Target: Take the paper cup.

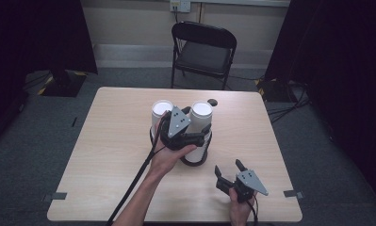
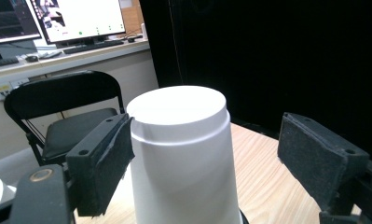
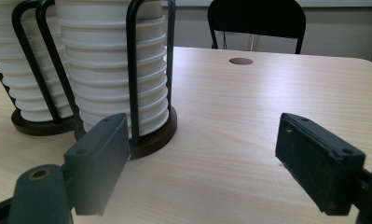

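Two tall stacks of white paper cups stand mid-table, each in a black wire holder on a dark round base. My left gripper (image 1: 197, 121) is open around the top cup of the right stack (image 1: 201, 110). In the left gripper view that upturned cup (image 2: 183, 154) sits between the jaws; the left pad (image 2: 104, 163) touches its rim and the right pad (image 2: 319, 158) stands apart. The left stack (image 1: 162, 107) is just beside it. My right gripper (image 1: 229, 168) rests open near the front right edge, with nothing in it. Ahead of it are the right stack (image 3: 113, 70) and left stack (image 3: 16, 70).
The light wooden table (image 1: 115, 141) has a small round hole (image 1: 213, 102) near its far edge, also seen from the right gripper (image 3: 241, 61). A black folding chair (image 1: 202, 52) stands beyond the table. Black curtains hang at both sides. Cables trail from both grippers.
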{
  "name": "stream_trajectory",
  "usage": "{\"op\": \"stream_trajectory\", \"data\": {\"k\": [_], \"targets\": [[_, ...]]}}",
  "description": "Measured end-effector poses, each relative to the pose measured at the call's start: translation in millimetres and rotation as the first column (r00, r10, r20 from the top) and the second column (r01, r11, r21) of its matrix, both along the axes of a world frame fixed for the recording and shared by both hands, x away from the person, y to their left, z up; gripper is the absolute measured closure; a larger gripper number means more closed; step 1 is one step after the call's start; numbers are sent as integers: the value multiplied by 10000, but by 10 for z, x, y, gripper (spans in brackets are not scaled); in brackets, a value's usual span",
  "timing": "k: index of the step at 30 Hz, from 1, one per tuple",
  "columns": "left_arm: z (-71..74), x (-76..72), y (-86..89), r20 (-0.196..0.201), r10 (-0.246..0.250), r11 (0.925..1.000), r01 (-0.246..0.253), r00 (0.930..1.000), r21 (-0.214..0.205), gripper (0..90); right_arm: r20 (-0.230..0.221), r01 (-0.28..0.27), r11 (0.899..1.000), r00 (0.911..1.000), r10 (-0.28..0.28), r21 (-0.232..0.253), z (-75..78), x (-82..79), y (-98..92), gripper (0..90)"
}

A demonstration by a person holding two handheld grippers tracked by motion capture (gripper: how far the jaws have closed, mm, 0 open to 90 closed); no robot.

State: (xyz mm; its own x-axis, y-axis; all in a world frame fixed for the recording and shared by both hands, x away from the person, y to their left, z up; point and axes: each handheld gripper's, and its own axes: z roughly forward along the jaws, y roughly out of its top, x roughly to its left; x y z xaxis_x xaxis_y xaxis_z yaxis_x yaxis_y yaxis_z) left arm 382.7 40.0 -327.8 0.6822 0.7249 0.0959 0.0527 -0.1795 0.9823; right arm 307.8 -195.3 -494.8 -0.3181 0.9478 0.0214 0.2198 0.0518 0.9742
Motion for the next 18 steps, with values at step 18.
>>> {"op": "stream_trajectory", "data": {"k": [18], "targets": [[-1,219,-167,-190,652,9967,-642,9977,507,173,32,-45,10000,10000,45,36,-1,-2,-4,169]]}}
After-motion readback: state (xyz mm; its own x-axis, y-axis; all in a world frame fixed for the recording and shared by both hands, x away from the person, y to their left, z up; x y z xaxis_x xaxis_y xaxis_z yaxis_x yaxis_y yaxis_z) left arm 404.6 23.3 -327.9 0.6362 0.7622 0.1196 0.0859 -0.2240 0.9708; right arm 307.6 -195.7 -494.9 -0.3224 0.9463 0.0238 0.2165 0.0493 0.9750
